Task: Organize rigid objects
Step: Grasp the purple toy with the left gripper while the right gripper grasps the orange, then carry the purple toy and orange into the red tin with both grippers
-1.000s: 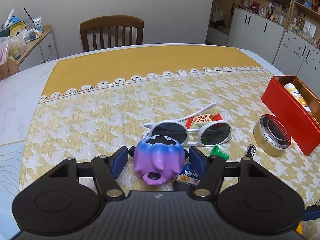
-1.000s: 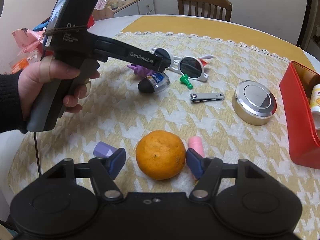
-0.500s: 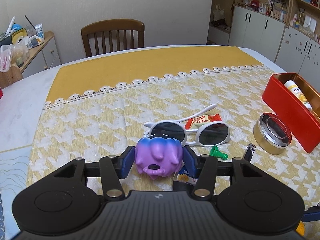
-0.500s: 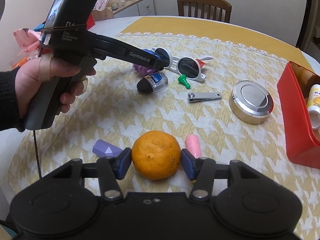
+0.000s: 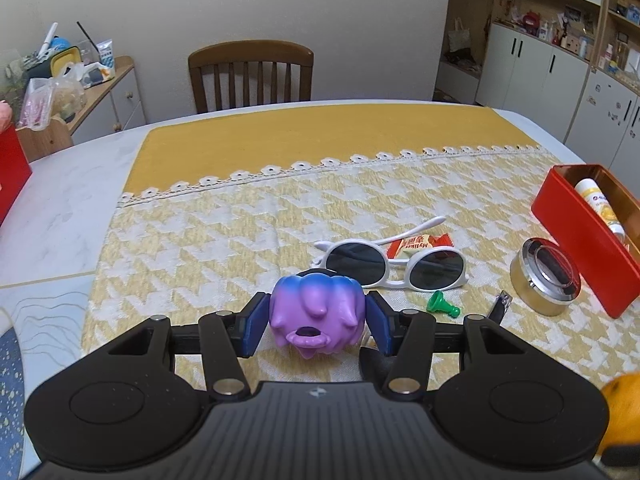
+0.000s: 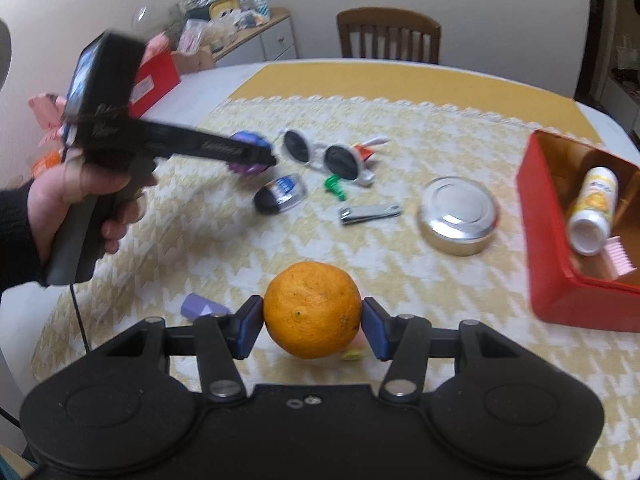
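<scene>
A: Left wrist view first: what sits on the surface (image 5: 72,216)?

B: A yellow houndstooth cloth (image 5: 208,240) covers most of it. At the far right stands a red box (image 5: 580,240) with a white and yellow bottle (image 5: 596,204) lying inside. Just left of the box is a round metal tin (image 5: 546,280), and left of that white sunglasses (image 5: 392,264) lie across a red snack packet (image 5: 416,245). A small green pawn (image 5: 442,305) lies near the sunglasses.

A: And the left tool (image 5: 316,322)?

B: Its blue pads press both sides of a purple toy figure (image 5: 316,314), gripped between them.

A: The right wrist view?

B: The right tool (image 6: 313,328) grips an orange (image 6: 313,316), pads against both its sides, at the near middle of the cloth. A lilac block (image 6: 202,306) lies just left of it. Farther off are a nail clipper (image 6: 368,213) and a dark oval case with a blue label (image 6: 280,196). At the left, a hand (image 6: 80,196) in a dark sleeve holds the other tool, blurred. In the box a pink brush (image 6: 620,258) lies beside the bottle.
</scene>
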### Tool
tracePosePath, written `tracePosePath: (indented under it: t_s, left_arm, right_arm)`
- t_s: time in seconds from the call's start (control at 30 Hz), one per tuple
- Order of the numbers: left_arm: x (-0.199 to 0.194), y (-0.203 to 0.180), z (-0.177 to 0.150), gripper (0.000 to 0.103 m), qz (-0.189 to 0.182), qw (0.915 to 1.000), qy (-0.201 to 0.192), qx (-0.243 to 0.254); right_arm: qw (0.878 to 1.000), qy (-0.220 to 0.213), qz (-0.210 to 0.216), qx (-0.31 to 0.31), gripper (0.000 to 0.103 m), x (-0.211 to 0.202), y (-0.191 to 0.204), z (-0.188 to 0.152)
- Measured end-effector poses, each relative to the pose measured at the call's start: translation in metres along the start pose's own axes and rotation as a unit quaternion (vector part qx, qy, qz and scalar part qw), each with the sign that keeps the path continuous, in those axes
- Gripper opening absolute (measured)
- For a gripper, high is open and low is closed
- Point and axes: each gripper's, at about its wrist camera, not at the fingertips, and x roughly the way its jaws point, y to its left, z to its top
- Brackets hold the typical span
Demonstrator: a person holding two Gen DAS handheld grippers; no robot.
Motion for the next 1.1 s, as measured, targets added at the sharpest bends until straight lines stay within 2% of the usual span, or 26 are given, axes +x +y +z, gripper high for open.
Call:
tracePosePath:
  t_s: [0.23, 0.53, 0.8, 1.1]
  left_arm:
    - [-0.025, -0.009, 0.006, 0.052, -0.002, 0.9999, -0.015, -0.008]
    - [-0.056, -0.044, 0.019, 0.052, -0.038, 0.9986, -0.036, -0.002]
    - [-0.072, -0.091, 0.036, 0.052, -0.080, 0.9954, -0.050, 0.014]
    - [-0.071, -0.160, 0.048, 0.052, -0.123, 0.9903, -0.048, 0.043]
  right_arm:
    - [0.999, -0.023, -0.015, 0.030, 0.052, -0.028, -0.032, 0.009]
    - [0.997, -0.057, -0.029, 0.049, 0.053, -0.058, -0.070, 0.019]
    - [0.994, -0.075, -0.045, 0.058, 0.053, -0.077, -0.107, 0.021]
    - [0.993, -0.086, -0.053, 0.064, 0.052, -0.089, -0.155, 0.023]
